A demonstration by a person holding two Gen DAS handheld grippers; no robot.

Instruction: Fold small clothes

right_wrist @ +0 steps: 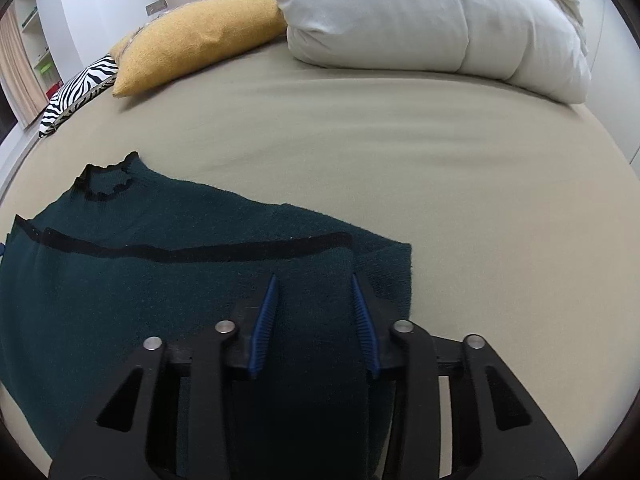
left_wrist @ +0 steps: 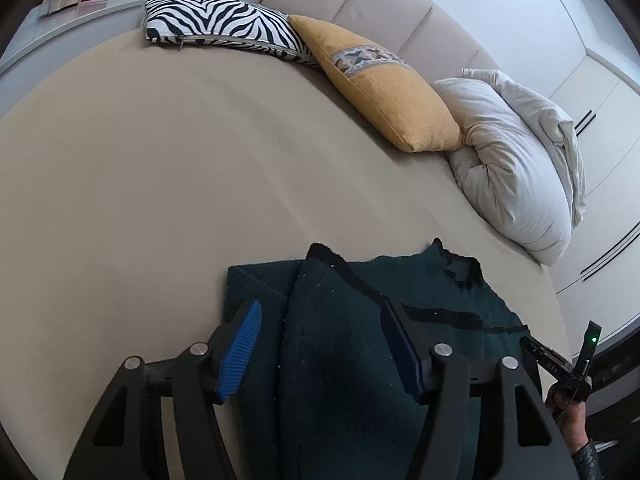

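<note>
Over the bed [left_wrist: 120, 200], both grippers, left [left_wrist: 320, 320] and right [right_wrist: 314, 294], tilted down at the sweater [right_wrist: 160, 300], fingers parted, gripping nothing.

sweater [right_wrist: 160, 280]: dark green knit cloth, fuzzy and matt, with black knitted trim at the neck and in a band
bed sheet [left_wrist: 140, 180]: beige cloth, smooth, matt, faintly creased
yellow cushion [left_wrist: 384, 92]: coarse woven cloth, grainy, with a patterned woven strip
zebra cushion [left_wrist: 224, 20]: printed black-and-white cloth, smooth, with a zip along its edge
duvet [right_wrist: 420, 12]: off-white cloth, soft, matt, puffy and wrinkled
headboard [left_wrist: 380, 4]: padded, pale, smooth, slightly sheeny like leather
left gripper [left_wrist: 320, 340]: matt black plastic arms, shiny metal pins, ribbed blue pads
right gripper [right_wrist: 314, 312]: matt black plastic, shiny metal pins, ribbed blue pads
</note>
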